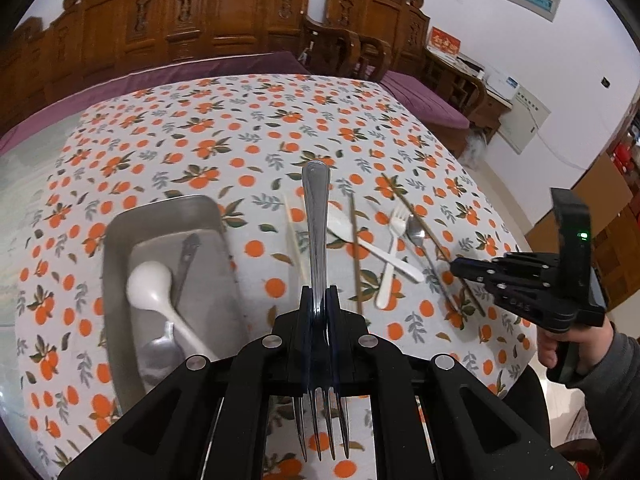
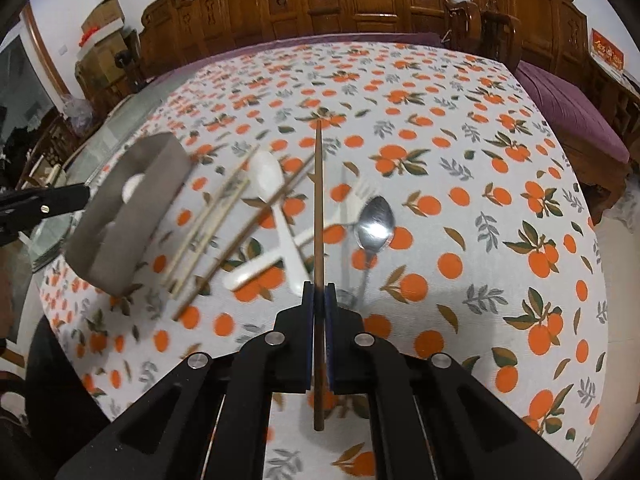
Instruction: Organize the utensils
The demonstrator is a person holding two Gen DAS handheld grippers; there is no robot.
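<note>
While its jaws pinch a polished steel dinner fork (image 1: 317, 248), the left gripper (image 1: 319, 300) holds it lengthwise, handle pointing away and tines toward the camera, above the orange-print tablecloth (image 1: 248, 140) beside the rectangular metal tray (image 1: 120, 232). The right gripper (image 2: 319, 294) is clamped on a dark brown wooden chopstick (image 2: 319, 208), its long axis running away along the fingers above the loose cutlery.

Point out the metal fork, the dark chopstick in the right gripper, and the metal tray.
metal fork (image 1: 316, 216), left wrist view, on its handle.
dark chopstick (image 2: 318, 208), right wrist view, mid-shaft.
metal tray (image 1: 116, 240), left wrist view, on its left rim.
</note>
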